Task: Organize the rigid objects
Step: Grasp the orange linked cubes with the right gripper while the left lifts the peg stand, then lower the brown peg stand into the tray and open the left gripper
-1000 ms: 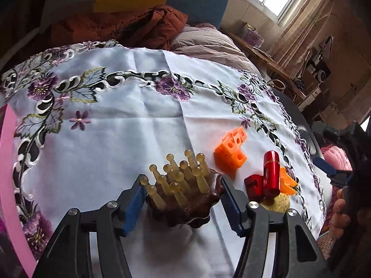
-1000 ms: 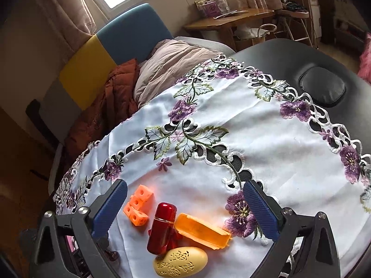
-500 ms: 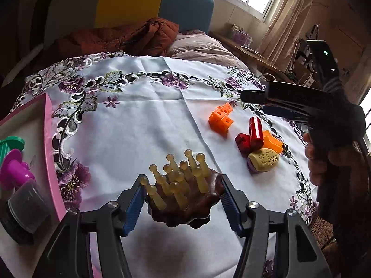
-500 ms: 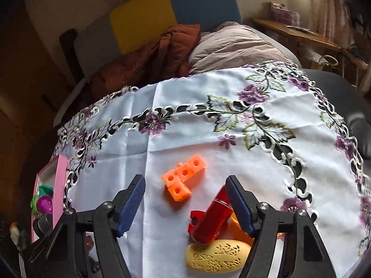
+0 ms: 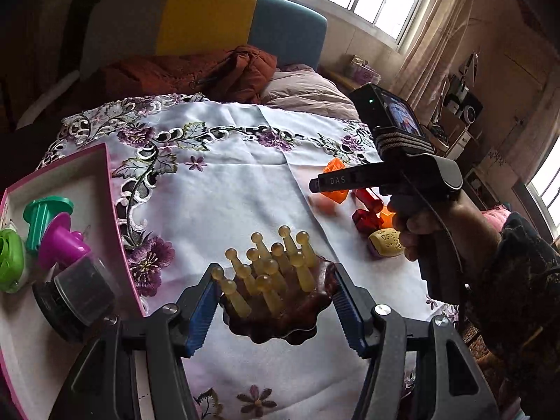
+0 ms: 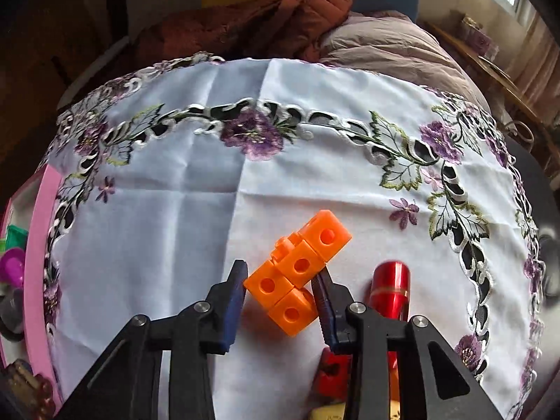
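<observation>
My left gripper (image 5: 274, 306) is shut on a dark brown scalloped holder (image 5: 280, 311) full of yellow pegs, held above the white embroidered cloth (image 5: 227, 189) beside a pink tray (image 5: 117, 217). My right gripper (image 6: 280, 301) is around an orange block cluster (image 6: 297, 269) on the cloth; its jaws stand close on both sides, the right one touching, the left with a narrow gap. The right gripper's body (image 5: 402, 171) shows in the left wrist view, above the orange blocks (image 5: 336, 175). A red cylinder (image 6: 390, 294) lies just right of the blocks.
The pink tray holds a green spool (image 5: 45, 217), a magenta piece (image 5: 61, 245), a lime piece (image 5: 10, 259) and a black round container (image 5: 73, 294). A red block (image 5: 365, 218) and a yellow oval piece (image 5: 385, 243) lie near the red cylinder. A sofa with clothes is behind.
My right gripper has moved down and forward and narrowed around the orange blocks. My left gripper has drawn back towards the pink tray, still holding the peg holder.
</observation>
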The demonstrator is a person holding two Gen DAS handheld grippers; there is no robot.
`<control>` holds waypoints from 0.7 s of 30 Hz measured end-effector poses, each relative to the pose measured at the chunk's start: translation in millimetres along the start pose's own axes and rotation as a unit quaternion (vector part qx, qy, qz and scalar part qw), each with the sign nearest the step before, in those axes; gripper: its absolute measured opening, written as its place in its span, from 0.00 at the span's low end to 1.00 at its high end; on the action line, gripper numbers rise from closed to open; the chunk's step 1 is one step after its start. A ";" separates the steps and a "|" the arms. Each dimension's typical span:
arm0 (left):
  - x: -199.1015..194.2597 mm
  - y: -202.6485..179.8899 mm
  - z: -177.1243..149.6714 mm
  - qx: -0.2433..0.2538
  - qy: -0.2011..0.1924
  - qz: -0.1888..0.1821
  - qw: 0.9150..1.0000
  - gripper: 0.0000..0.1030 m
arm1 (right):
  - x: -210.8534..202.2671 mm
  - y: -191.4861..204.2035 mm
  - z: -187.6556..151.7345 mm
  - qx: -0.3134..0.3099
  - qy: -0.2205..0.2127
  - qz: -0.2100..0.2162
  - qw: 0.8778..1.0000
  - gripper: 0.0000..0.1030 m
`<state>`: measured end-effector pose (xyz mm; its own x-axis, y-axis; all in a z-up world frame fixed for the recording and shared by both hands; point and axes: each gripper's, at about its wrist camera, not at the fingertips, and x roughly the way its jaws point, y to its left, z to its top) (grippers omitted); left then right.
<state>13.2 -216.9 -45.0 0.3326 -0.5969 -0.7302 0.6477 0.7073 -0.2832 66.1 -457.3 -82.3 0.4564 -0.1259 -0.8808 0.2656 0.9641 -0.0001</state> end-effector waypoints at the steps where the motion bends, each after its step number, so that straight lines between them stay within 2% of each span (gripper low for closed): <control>1: -0.8 1.7 -0.7 -0.003 0.000 0.000 1.000 0.61 | -6.0 4.9 -4.6 -0.009 -0.004 0.013 1.000 0.37; 5: -8.4 6.4 -2.2 -0.009 -0.008 0.003 1.000 0.61 | -27.9 27.8 -28.7 -0.049 -0.016 0.053 0.997 0.37; 11: -23.0 9.9 -4.9 -0.016 -0.021 0.008 1.000 0.61 | -15.7 46.5 -61.9 -0.081 0.005 0.046 0.996 0.38; 16: -33.2 14.5 -7.8 -0.024 -0.031 0.014 0.999 0.61 | -14.5 38.9 -62.0 -0.063 -0.003 0.067 0.996 0.38; 21: -39.3 18.4 -9.2 -0.030 -0.036 0.018 0.999 0.61 | -13.4 39.2 -62.0 -0.063 -0.002 0.069 0.996 0.40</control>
<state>5.8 -177.0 -27.3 0.4041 -0.5953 -0.6945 0.5938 0.7482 -0.2958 17.7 -403.3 -99.9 0.4849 0.0097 -0.8745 0.0912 0.9939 0.0616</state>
